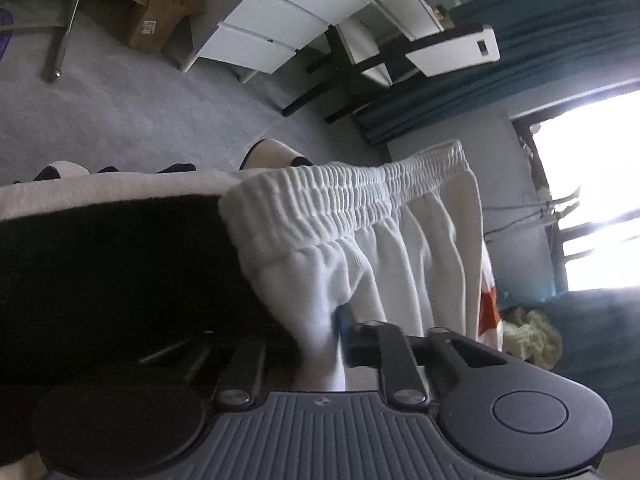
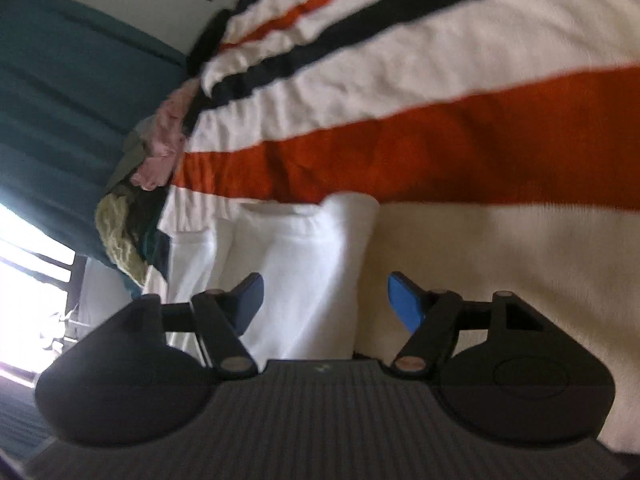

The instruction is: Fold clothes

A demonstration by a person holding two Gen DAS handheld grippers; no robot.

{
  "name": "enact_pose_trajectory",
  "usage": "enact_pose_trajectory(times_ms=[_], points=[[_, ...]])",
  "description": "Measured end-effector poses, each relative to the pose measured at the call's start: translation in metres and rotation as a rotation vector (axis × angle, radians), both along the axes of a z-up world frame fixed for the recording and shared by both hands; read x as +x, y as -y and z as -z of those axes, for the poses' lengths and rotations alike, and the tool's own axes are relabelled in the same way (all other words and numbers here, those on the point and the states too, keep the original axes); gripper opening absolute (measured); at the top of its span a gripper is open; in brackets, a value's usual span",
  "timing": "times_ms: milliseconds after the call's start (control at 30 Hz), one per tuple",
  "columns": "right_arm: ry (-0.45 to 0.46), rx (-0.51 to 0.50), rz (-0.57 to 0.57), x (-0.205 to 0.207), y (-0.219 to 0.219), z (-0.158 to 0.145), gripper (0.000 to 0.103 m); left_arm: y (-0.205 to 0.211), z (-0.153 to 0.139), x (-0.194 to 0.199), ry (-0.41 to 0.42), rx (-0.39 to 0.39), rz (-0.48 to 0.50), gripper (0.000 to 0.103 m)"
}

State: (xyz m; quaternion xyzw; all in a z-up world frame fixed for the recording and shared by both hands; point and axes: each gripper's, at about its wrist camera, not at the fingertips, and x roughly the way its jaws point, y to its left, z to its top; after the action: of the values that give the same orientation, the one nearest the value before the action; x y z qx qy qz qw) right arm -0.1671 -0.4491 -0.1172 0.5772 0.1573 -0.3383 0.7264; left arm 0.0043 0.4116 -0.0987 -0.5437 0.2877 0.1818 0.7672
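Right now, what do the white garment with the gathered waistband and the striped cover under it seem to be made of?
White garment: soft knit cotton or fleece by its look, matte, with a ribbed elastic waistband gathered into fine pleats; the exact fibre cannot be told. The left gripper pinches it. Striped blanket: plush, fuzzy pile in cream, orange and dark bands, probably fleece.

Blown-out window (image 1: 592, 200) glare, dim room, fisheye-warped edges.
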Motion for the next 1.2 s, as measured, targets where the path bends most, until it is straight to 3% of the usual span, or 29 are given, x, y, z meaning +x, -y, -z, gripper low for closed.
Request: enact_pose_trajectory(times_ms=[100, 167, 267, 300, 367, 433, 600, 767, 933, 1033, 1200], points=[[0.021, 0.062, -0.007, 0.01, 0.004, 0.015, 0.066, 0.0, -0.006, -0.008, 0.101, 0.006, -0.003, 0.009], [0.013, 0.067, 0.002, 0.017, 0.008, 0.021, 0.056, -0.001, -0.011, -0.013, 0.168, 0.011, -0.005, 0.008], [-0.001, 0.058, 0.053, 0.022, 0.014, 0.028, 0.023, 0.006, -0.025, -0.018, 0.265, 0.024, -0.009, 0.008], [0.008, 0.052, 0.063, 0.022, 0.014, 0.029, 0.006, 0.008, -0.029, -0.021, 0.287, 0.038, -0.011, 0.007], [0.057, 0.009, 0.069, 0.02, 0.013, 0.022, 0.006, 0.011, -0.038, -0.026, 0.352, 0.047, -0.023, 0.007], [0.055, -0.106, 0.086, 0.016, 0.007, 0.001, 0.005, 0.013, -0.046, -0.036, 0.401, 0.067, -0.034, 0.007], [0.12, -0.253, 0.111, 0.003, -0.004, -0.028, 0.005, 0.012, -0.06, -0.067, 0.436, 0.094, -0.084, 0.007], [0.144, -0.252, 0.097, 0.008, 0.0, -0.034, 0.005, 0.016, -0.071, -0.065, 0.432, 0.104, -0.087, 0.007], [0.111, -0.335, 0.07, 0.045, 0.002, -0.058, 0.005, 0.032, -0.092, -0.023, 0.444, 0.216, -0.086, 0.007], [0.066, -0.437, 0.049, 0.082, 0.006, -0.078, 0.005, 0.047, -0.1, 0.01, 0.475, 0.235, -0.129, 0.007], [0.057, -0.473, 0.049, 0.162, 0.023, -0.097, 0.005, 0.068, -0.107, 0.078, 0.51, 0.266, -0.173, 0.008]])
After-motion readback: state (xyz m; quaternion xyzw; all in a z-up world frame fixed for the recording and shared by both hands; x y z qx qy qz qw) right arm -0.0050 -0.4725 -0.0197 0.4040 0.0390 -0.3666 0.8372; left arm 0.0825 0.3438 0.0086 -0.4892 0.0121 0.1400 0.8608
